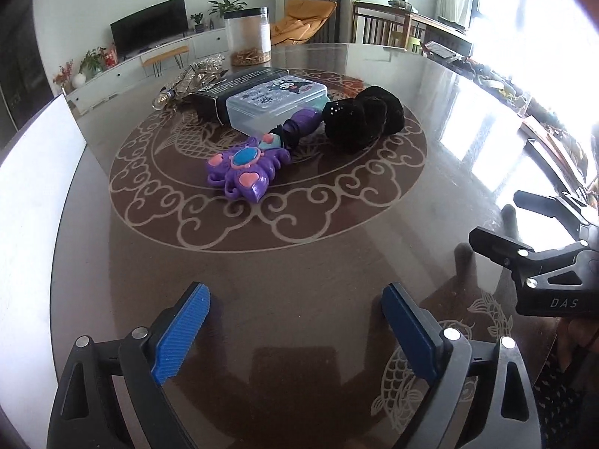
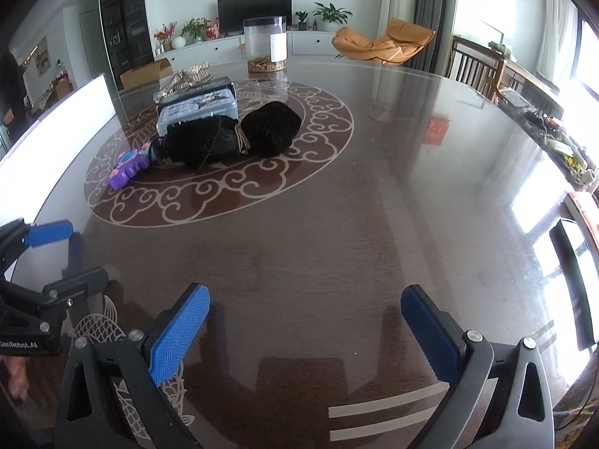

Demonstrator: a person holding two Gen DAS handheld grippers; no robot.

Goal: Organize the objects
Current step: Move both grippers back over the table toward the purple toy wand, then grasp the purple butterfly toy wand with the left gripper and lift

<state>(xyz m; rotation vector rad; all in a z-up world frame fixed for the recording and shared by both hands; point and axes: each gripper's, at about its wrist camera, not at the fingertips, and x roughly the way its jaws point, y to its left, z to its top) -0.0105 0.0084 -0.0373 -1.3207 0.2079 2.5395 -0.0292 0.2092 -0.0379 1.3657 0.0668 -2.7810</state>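
Objects sit bunched inside the scroll-pattern ring at the middle of the round table [image 1: 299, 262]. Landmark: clear plastic box [image 1: 276, 103] with a cartoon sticker on its lid.

- Purple toy wand [image 1: 249, 166]: just in front of the box, handle running up toward it, head nearest the camera.
- Black cloth bundle [image 1: 361, 116]: right of the box, touching the wand's handle end. In the right wrist view it lies in front of the box and hides part of it.
- Dark cardboard box [image 1: 228, 88]: behind and left of the plastic box, touching it.
- Light bulb [image 1: 163, 99] and a silvery glittery item [image 1: 200, 73]: further left and behind; what the glittery item is, can't tell.
- Clear jar [image 1: 248, 35] with a black lid, brown bits at the bottom: well behind the box, apart from the pile.

Left gripper [image 1: 295, 321]: blue pads spread wide, nothing between them, over bare table well in front of the box.
Right gripper [image 2: 305, 323]: same, spread wide, empty, over bare table in front of the pile.
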